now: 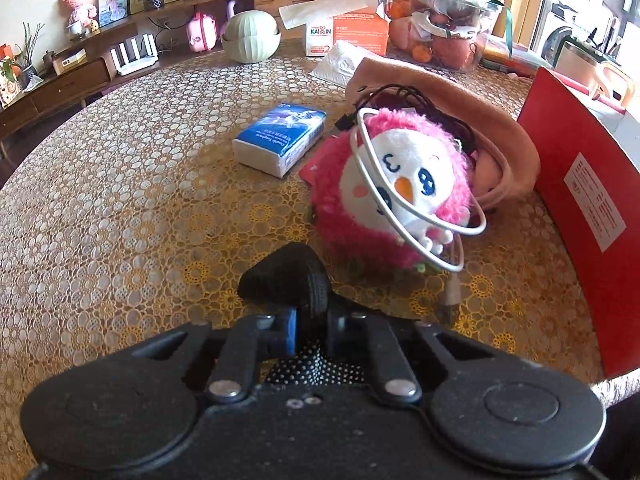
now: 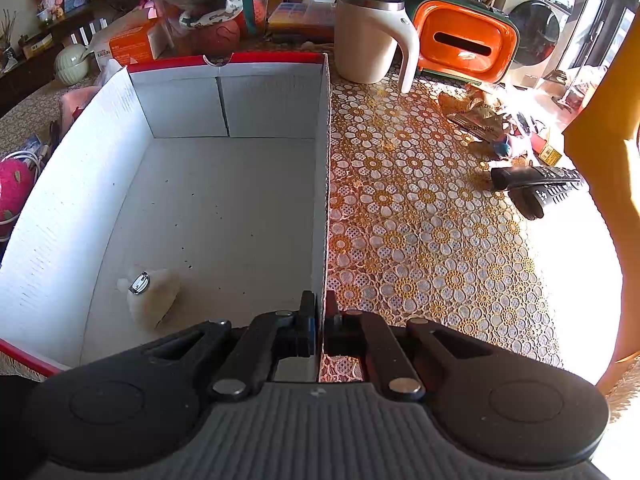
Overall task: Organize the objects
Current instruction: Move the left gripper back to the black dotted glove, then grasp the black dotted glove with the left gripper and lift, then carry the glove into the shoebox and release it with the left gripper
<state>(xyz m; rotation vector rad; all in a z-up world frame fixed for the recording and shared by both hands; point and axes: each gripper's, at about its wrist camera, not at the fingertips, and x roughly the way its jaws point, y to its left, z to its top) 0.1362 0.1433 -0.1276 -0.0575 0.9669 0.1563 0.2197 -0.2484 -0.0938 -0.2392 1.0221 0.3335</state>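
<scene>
Right wrist: right gripper (image 2: 320, 304) level, jaws astride box wall (image 2: 322, 184), seemingly pinching

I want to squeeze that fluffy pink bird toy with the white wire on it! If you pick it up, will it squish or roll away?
The pink plush bird looks fuzzy and stuffed, so it would probably squish and feel light. Its round body might wobble if pushed. The white cable is looped around it, so that would likely lift or drag along too.
</scene>
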